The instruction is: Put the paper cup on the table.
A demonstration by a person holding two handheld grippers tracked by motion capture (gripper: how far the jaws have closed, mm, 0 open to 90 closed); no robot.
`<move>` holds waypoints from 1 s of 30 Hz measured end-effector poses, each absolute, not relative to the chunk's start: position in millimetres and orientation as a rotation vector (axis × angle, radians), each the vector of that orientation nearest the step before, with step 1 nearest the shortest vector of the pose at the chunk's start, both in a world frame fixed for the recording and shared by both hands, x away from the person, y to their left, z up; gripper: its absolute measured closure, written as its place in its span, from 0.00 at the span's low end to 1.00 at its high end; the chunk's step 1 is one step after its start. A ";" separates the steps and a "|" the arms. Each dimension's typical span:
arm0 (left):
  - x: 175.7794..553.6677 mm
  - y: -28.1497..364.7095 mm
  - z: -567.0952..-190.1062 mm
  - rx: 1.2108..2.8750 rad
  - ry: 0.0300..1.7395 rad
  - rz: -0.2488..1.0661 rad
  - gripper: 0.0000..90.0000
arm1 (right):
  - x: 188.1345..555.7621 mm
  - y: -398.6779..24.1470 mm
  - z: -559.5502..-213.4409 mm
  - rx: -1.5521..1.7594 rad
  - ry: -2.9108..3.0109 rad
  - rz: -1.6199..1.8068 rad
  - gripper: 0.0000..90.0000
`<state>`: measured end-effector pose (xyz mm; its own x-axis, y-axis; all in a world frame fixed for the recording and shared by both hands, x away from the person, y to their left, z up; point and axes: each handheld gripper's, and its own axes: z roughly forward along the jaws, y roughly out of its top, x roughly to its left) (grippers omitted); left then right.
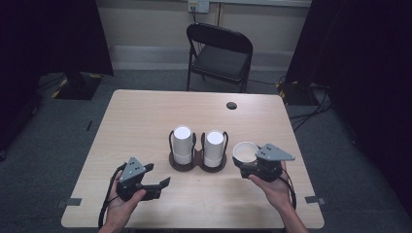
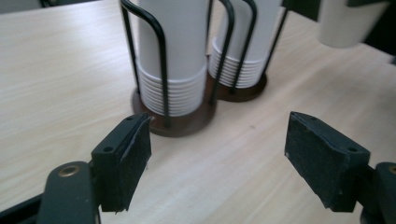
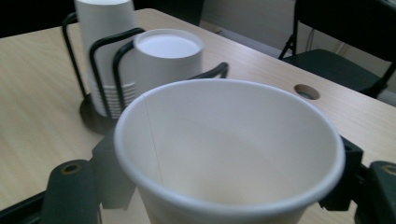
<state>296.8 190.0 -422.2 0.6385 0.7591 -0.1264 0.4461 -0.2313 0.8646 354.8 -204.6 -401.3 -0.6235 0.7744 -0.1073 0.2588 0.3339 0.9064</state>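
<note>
The right gripper (image 1: 252, 164) has its jaws about half closed on a white paper cup (image 1: 245, 151), mouth up and clear of the table (image 1: 145, 116), just right of the two-slot wire holder (image 1: 197, 162) with its two stacks of upside-down cups (image 1: 183, 144). In the right gripper view the cup (image 3: 229, 154) sits between the black jaws, one pad against each side of the wall, its rim a round, undented ring. The left gripper (image 1: 158, 183) holds nothing: its jaws stand wide apart, low over the bare table near the person's edge and pointing toward the holder. As I judge it, the main risk is the thin cup wall: a harder squeeze would crush it, and a looser one would let the smooth taper slip down through the pads. If the cup swings toward the stacks, its rim or the gripper could catch a wire loop and drag or tip the light holder. The left gripper view shows what the high view cannot: the ribbed rims of the nested cups (image 2: 175, 88) near the base of each stack, and the holder's dark round base (image 2: 187, 123) just beyond the open pads. The right gripper view alone shows the cup's empty inside and its seam; the high view gives the layout, with a cable hole (image 1: 231, 105) in the tabletop and a folding chair (image 1: 218, 53) beyond the far edge.
</note>
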 end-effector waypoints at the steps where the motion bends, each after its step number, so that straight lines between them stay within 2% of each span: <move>1: 295.6 191.0 -422.1 1.869 0.963 0.407 0.25 | 359.9 -208.8 -400.5 0.914 2.056 1.251 0.26; 7: 294.3 196.4 -420.5 1.842 0.977 0.429 0.25 | 375.1 -216.2 -397.9 0.946 2.025 1.259 0.26; 8: 295.5 197.2 -421.3 1.846 0.996 0.415 0.29 | 382.8 -217.4 -397.0 0.960 2.019 1.255 0.26; 12: 299.4 200.2 -426.7 1.854 1.022 0.417 0.29 | 395.2 -218.1 -395.0 0.967 2.017 1.253 0.26; 15: 299.4 200.5 -425.0 1.856 1.011 0.441 0.25 | 412.3 -216.9 -392.1 0.969 2.007 1.216 0.26; 17: 298.8 200.5 -424.0 1.857 1.011 0.453 0.18 | 420.1 -216.7 -391.4 0.979 2.006 1.222 0.26; 30: 299.2 197.5 -425.4 1.864 1.006 0.458 0.18 | 453.0 -220.7 -390.4 1.040 1.958 1.249 0.26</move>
<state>299.2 197.5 -425.4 0.5938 0.7983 -0.1002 0.4488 -0.2253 0.8648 453.0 -220.7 -390.4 -0.5219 0.8504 -0.0662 0.2989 0.2550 0.9196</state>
